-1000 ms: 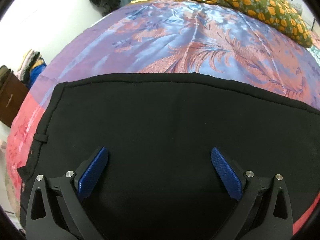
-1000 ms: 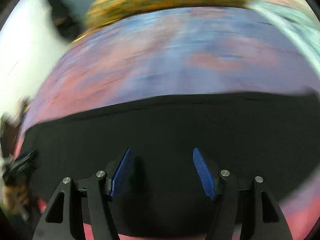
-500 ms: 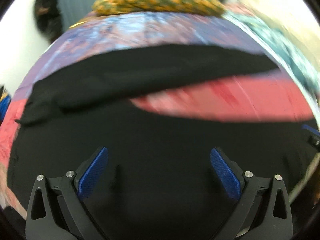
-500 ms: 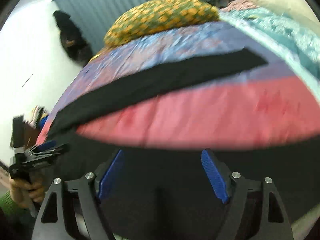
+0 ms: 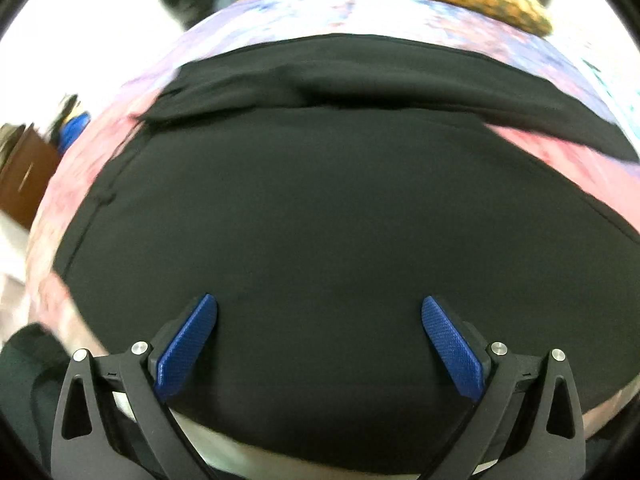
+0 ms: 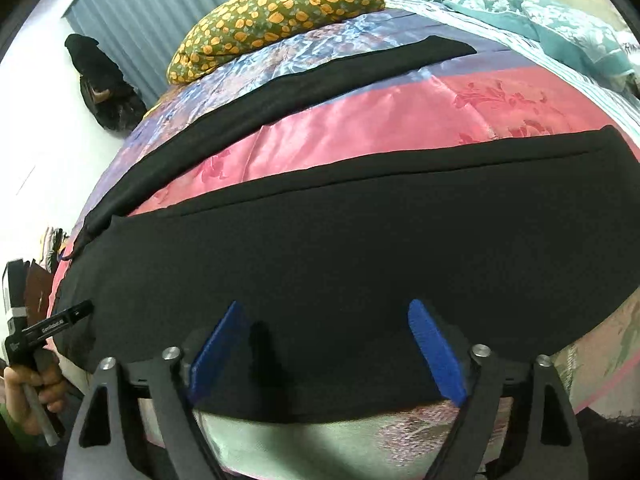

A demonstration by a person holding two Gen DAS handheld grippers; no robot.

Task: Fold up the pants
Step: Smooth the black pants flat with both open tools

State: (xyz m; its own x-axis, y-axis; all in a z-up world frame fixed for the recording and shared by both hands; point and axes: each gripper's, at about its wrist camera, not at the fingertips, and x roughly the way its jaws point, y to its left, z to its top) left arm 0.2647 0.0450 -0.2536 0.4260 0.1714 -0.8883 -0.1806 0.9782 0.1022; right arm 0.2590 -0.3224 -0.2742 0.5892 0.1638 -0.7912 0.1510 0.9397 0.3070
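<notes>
Both views have been swung since the earlier frames from the waistband to the spread legs; black pants (image 6: 340, 248) lie flat on the bed's quilt (image 6: 360, 120); left gripper (image 5: 320, 344) fingers stand apart, empty; right gripper (image 6: 324, 348) fingers are opening, empty, above the near leg; next, judged: that leg gripped and folded onto the far one.

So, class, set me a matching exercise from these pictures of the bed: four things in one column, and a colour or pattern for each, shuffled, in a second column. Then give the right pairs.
Things:
1. pants
2. pillow
3. bedspread
4. curtain

Descriptions:
A. pink and purple satin with a floral pattern
B. plain black
C. grey-blue, hanging in vertical folds
D. olive green with orange spots

Pairs: 1-B, 2-D, 3-A, 4-C
</notes>
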